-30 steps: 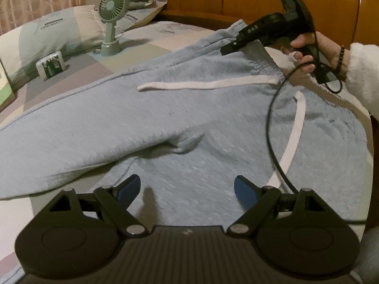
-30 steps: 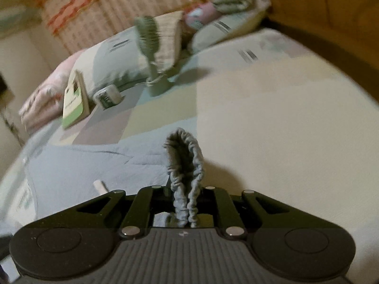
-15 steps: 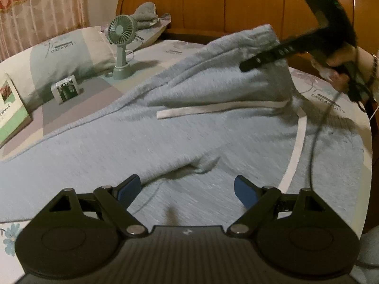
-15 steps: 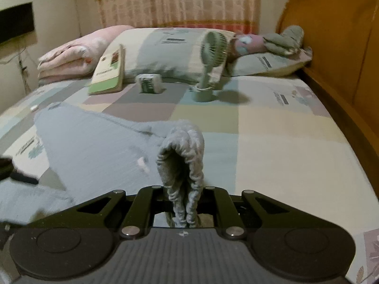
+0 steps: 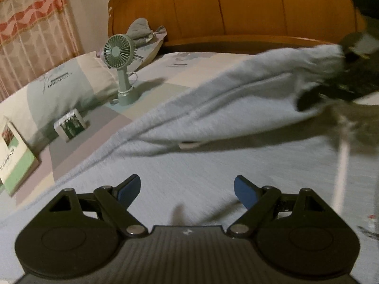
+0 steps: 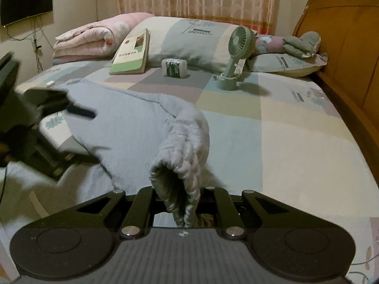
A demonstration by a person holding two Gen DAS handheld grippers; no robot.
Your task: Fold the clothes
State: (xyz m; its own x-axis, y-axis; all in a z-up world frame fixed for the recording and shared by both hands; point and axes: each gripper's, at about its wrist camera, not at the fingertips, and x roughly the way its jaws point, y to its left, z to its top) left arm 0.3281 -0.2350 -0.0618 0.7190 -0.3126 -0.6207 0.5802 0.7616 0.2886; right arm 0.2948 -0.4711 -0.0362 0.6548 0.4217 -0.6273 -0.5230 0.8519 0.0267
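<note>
2 grippers worked the grey sweatpants (image 5: 236,108) on the bed (image 6: 296,137). The right gripper (image 6: 183,213) had its fingers clamped on the bunched elastic waistband (image 6: 182,165), lifting that side over the spread half. The left gripper (image 5: 187,189) hovered above the fabric, fingers wide apart, empty. Judged: the lengthwise fold was underway; next, lay the lifted edge flush on the far edge.

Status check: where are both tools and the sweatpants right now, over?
Right tool shut on sweatpants waistband, lifted off the bed. Left tool open, empty, above the fabric. Fan, book near pillows, clear of the fold.
</note>
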